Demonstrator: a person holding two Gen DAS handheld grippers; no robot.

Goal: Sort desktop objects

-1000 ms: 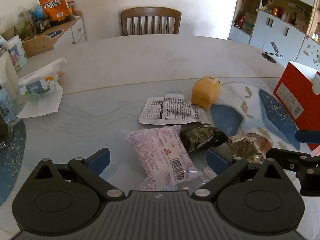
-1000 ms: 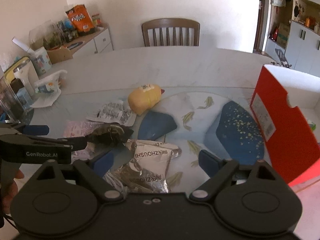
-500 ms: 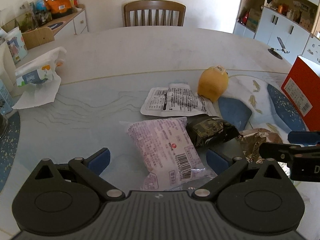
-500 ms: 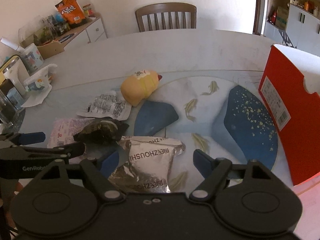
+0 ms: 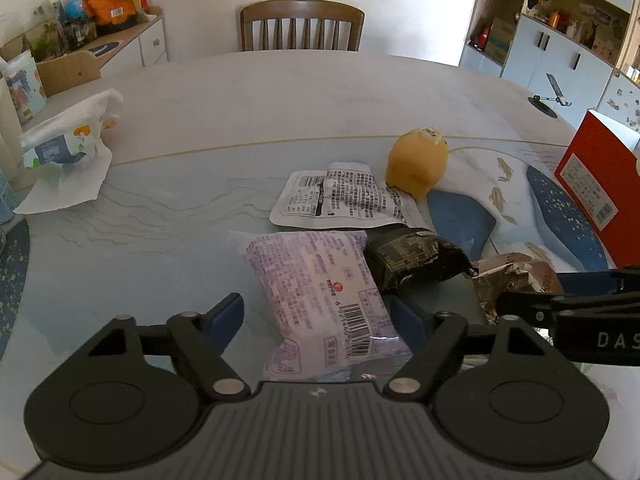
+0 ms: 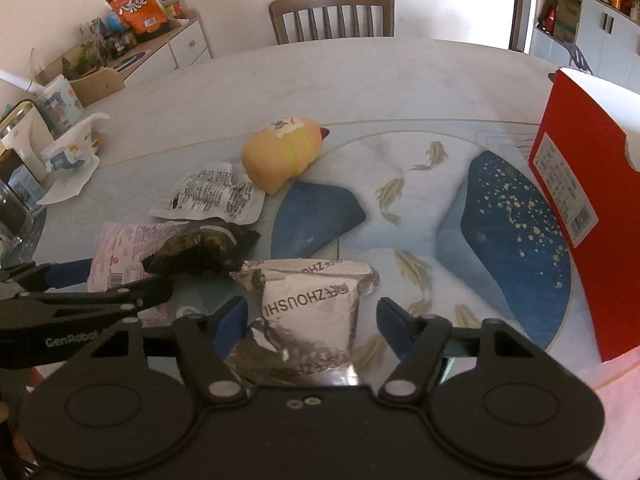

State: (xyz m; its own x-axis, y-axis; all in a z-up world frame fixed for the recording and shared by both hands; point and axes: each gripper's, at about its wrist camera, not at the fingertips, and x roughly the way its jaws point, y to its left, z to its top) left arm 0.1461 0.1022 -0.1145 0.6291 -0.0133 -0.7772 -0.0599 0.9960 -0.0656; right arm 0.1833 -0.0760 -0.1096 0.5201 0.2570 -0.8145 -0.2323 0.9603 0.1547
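My left gripper (image 5: 318, 316) is open, its fingers on either side of the near end of a purple snack packet (image 5: 320, 292) lying on the table. My right gripper (image 6: 312, 316) is open around a silver foil packet (image 6: 310, 308). A dark wrapped packet (image 5: 412, 260) lies between the two packets; it also shows in the right wrist view (image 6: 200, 248). Behind them lie a flat white sachet (image 5: 340, 200) and a yellow chick toy (image 5: 418, 164). A red box (image 6: 580, 200) stands open at the right. The right gripper shows in the left wrist view (image 5: 572, 304).
A tissue pack (image 5: 60, 148) on a paper towel lies at the far left of the table. A wooden chair (image 5: 302, 26) stands at the far side. A phone stand (image 5: 550, 98) sits at the far right edge. A sideboard with snacks (image 5: 104, 0) is at back left.
Both grippers have moved forward and lower over the table. The purple packet now lies between my left fingers and the silver packet between my right fingers. Nothing has been taken hold of.
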